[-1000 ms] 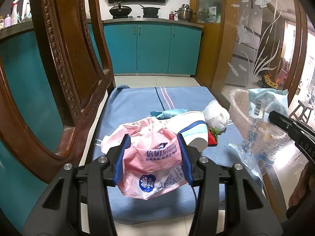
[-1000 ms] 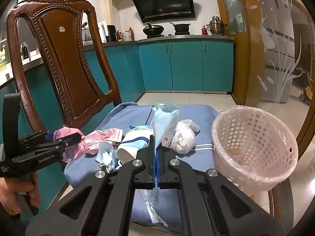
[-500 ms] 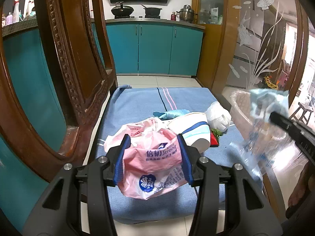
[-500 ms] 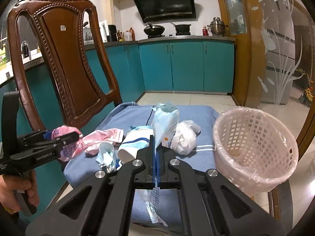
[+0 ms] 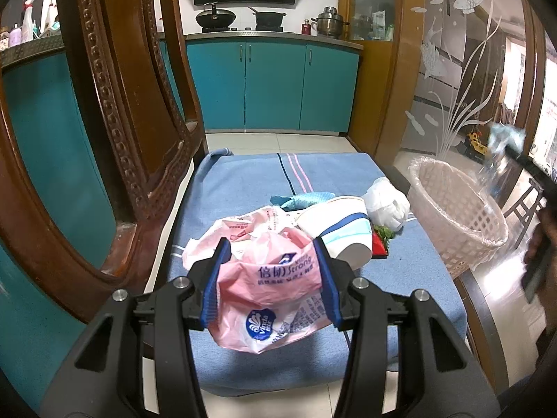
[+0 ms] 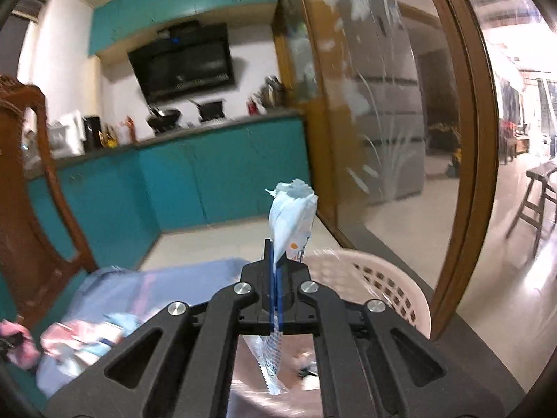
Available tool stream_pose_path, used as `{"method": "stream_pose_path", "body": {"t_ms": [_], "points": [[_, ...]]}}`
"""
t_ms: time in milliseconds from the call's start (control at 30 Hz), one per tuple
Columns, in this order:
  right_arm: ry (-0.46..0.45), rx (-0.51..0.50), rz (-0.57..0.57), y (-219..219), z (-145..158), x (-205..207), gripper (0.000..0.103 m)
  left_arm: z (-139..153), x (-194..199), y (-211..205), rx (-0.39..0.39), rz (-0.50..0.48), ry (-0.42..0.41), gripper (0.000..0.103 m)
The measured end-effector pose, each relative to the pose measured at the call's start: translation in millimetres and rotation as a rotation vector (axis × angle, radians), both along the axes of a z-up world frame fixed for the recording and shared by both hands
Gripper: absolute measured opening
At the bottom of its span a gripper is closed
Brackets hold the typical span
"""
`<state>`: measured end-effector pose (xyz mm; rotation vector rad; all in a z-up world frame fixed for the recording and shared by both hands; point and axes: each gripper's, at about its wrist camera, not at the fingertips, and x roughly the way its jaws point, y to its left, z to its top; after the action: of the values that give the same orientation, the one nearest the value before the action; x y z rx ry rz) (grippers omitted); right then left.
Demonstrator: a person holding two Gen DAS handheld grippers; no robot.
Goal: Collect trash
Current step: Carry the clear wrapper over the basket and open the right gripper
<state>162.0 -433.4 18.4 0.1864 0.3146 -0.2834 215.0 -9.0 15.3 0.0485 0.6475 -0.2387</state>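
My left gripper (image 5: 271,271) is shut on a pink tissue-pack wrapper (image 5: 275,292), held above the front of a blue cushion (image 5: 250,181). More trash lies there: another pink wrapper (image 5: 236,226), a white paper bowl with blue stripe (image 5: 337,226), a white crumpled bag (image 5: 386,202), a light-blue scrap (image 5: 306,198). My right gripper (image 6: 275,271) is shut on a clear and light-blue plastic wrapper (image 6: 290,216) and holds it over the pale lined waste basket (image 6: 393,285). The basket also shows in the left wrist view (image 5: 456,216), with the wrapper (image 5: 497,163) above its right rim.
A carved wooden chair back (image 5: 115,104) stands close on the left. Teal kitchen cabinets (image 5: 275,83) are behind. A wood-framed etched glass partition (image 6: 400,104) stands just right of the basket. A stool (image 6: 539,202) is far right.
My right gripper has swung right and up with the clear wrapper, from over the cushion to above the basket. My left gripper has stayed in place, holding the pink wrapper.
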Motion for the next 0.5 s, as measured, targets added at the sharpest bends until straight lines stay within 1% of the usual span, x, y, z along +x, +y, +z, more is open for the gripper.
{"method": "stream_pose_path", "body": {"t_ms": [33, 67, 100, 133, 167, 200, 233, 267, 333, 367, 400, 433, 500], "points": [[0.044, 0.002, 0.004, -3, -10, 8, 0.013, 0, 0, -1, 0.001, 0.000, 0.000, 0.048], [0.130, 0.026, 0.019, -7, -24, 20, 0.030, 0, -1, -2, 0.003, 0.000, 0.000, 0.048], [0.170, 0.051, 0.026, -9, -32, 24, 0.038, 0, -1, -3, 0.004, -0.001, -0.001, 0.048], [0.202, 0.092, 0.035, -11, -37, 25, 0.052, 1, -1, -4, 0.005, -0.001, -0.002, 0.048], [0.207, 0.108, 0.049, -9, -35, 25, 0.057, 1, -1, -5, 0.007, -0.002, -0.006, 0.048], [0.192, 0.117, 0.069, -7, -27, 20, 0.058, 1, -1, -6, 0.010, -0.003, -0.007, 0.048], [0.143, 0.109, 0.079, -3, -11, 9, 0.066, 1, -1, -7, 0.012, -0.004, -0.008, 0.048], [0.097, 0.099, 0.070, -1, 2, -2, 0.082, 1, -2, -9, 0.011, -0.006, -0.009, 0.048], [-0.019, 0.090, 0.022, 1, 27, -34, 0.100, 2, -3, -15, 0.007, -0.021, -0.008, 0.048], [-0.084, 0.100, 0.003, 0, 38, -53, 0.100, 3, -3, -18, -0.008, -0.034, 0.002, 0.048], [-0.107, 0.113, -0.002, -3, 44, -62, 0.100, 5, -3, -23, -0.046, -0.060, 0.021, 0.048], [-0.134, 0.137, -0.010, -7, 49, -72, 0.100, 6, -3, -28, -0.065, -0.077, 0.028, 0.048], [-0.173, 0.169, -0.029, -15, 51, -82, 0.100, 11, -2, -53, -0.077, -0.125, 0.031, 0.049]]}}
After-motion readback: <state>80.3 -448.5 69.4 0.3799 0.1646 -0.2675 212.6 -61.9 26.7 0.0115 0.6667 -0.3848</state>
